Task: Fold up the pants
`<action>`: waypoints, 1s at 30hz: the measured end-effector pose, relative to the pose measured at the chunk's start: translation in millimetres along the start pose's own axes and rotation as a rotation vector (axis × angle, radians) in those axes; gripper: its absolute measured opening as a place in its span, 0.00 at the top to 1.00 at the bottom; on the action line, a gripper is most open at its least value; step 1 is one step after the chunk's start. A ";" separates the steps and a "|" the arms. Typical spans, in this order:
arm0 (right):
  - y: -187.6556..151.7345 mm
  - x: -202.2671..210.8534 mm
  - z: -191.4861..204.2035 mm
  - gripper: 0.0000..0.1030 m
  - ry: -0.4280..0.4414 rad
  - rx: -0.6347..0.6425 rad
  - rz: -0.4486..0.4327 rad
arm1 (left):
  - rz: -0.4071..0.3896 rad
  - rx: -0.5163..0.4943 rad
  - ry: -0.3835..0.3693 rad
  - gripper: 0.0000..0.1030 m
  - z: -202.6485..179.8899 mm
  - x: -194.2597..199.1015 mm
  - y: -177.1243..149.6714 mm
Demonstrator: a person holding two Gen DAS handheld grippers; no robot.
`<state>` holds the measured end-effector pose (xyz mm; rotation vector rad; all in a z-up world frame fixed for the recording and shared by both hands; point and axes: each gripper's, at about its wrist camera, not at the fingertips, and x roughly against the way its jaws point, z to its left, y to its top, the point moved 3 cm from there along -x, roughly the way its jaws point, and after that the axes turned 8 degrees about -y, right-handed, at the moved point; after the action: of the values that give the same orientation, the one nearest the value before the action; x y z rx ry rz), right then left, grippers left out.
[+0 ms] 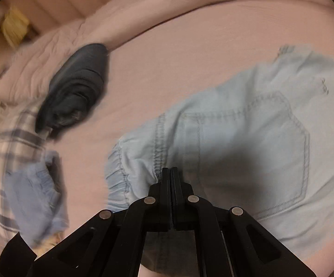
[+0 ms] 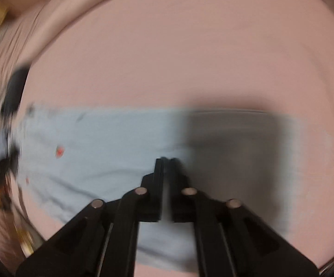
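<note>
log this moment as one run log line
step: fold pants | left gripper: shut on pants waistband | right gripper: narrow gap, over pants, grip unclear | surface: pink sheet

Pale blue denim pants lie spread flat on pink bedding, filling the centre and right of the left wrist view; a stitched back pocket faces up at centre right; the gathered elastic waistband bunches at lower centre.
</note>
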<state>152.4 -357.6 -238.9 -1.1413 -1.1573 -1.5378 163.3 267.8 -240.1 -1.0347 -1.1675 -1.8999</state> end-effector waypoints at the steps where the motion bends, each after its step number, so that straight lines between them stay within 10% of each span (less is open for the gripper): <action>1: -3.6 13.8 -13.7 0.56 0.037 -0.047 -0.032 | -0.001 0.015 -0.006 0.94 1.2 1.9 -0.6; 3: -17.0 39.3 -30.6 0.32 0.139 -0.096 -0.094 | -0.024 0.039 -0.025 0.94 0.3 13.2 -1.8; 11: -83.2 44.6 -110.1 0.28 0.089 -0.313 -0.156 | -0.154 0.111 -0.198 0.85 -30.5 51.2 2.6; 14: -82.1 22.2 -112.0 0.28 0.163 -0.334 -0.141 | -0.203 0.226 -0.358 0.57 -39.1 56.1 5.9; 15: -80.6 20.6 -105.3 0.31 0.189 -0.324 -0.162 | -0.208 0.270 -0.406 0.48 -42.5 52.2 5.5; 17: -77.7 13.2 -87.1 0.83 0.260 -0.299 -0.169 | -0.173 0.321 -0.419 0.48 -49.2 36.3 1.7; 26: -61.7 55.1 -68.7 0.86 0.048 -0.166 -0.272 | -0.071 0.268 -0.337 0.46 -56.1 3.1 -5.5; 30: -58.0 -0.1 -64.7 0.84 -0.090 -0.088 -0.125 | -0.085 0.274 -0.346 0.45 -53.8 2.6 -5.5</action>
<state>85.9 -410.0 -258.5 -1.2268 -1.2523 -1.6607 142.5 220.1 -255.3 -1.2031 -1.6396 -1.6015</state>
